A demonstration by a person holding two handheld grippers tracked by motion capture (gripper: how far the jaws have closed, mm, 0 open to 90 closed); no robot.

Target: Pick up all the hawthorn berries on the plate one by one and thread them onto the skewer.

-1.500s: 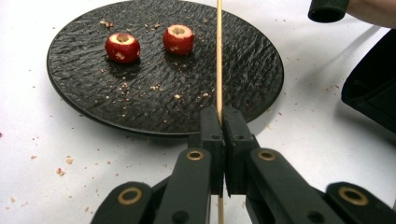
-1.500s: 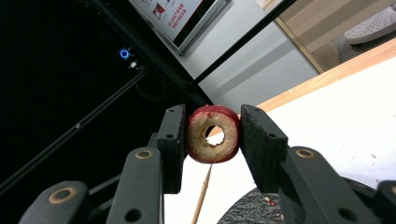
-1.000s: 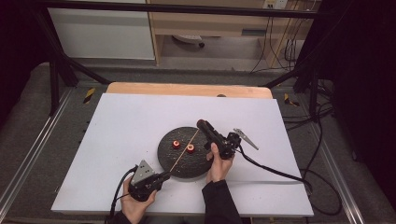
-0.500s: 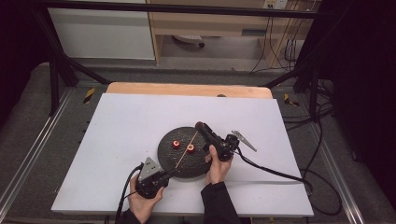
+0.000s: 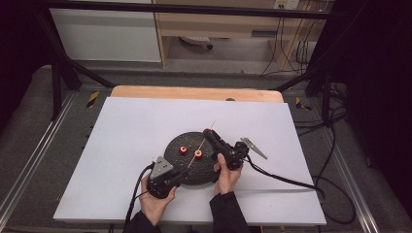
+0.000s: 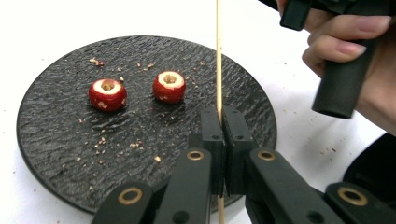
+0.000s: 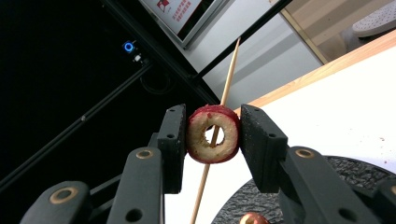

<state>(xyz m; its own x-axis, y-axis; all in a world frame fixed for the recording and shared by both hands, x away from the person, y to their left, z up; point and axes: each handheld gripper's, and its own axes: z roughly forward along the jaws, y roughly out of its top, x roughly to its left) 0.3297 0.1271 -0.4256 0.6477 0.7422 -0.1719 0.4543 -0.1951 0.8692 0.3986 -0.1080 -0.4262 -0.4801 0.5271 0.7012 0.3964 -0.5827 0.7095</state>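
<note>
While the two hands work close together over the dark plate, the scene reads as follows.

Left tongs point(image 6: 223, 128): the jaws are pressed together on a thin wooden skewer point(image 6: 218, 56), which rises straight up between them in the left gripper view; in the high view these tongs point(image 5: 176, 175) sit at the near edge of the plate, held by the person's left hand point(image 5: 154, 206).

Right tongs point(image 7: 212, 135): clamped on a cored red fruit ring point(image 7: 213, 134), one pad on each side of it; in the high view they point(image 5: 210, 134) reach over the far right part of the plate, gripped by the right hand point(image 5: 226, 177).

Skewer: in the right gripper view it point(image 7: 229, 74) runs slantwise through the hole of the ring and sticks out beyond it on both sides; in the high view it point(image 5: 206, 136) slants from the left tongs up toward the right tongs.

Fruit ring: lifted off the plate, pale flesh facing the camera, red skin around the rim.

Plate point(image 5: 175, 145): round, black, rough-textured, lying near the middle of the white worktop point(image 5: 126, 126); crumbs are scattered over it.

Other fruit: two more cored red pieces point(image 6: 107, 94) point(image 6: 169, 86) stand side by side on the plate, holes upward, just apart from each other and to the left of the skewer in the left gripper view.

Cables: one point(image 5: 286, 180) trails from the right tongs across the worktop to its right edge.
</note>
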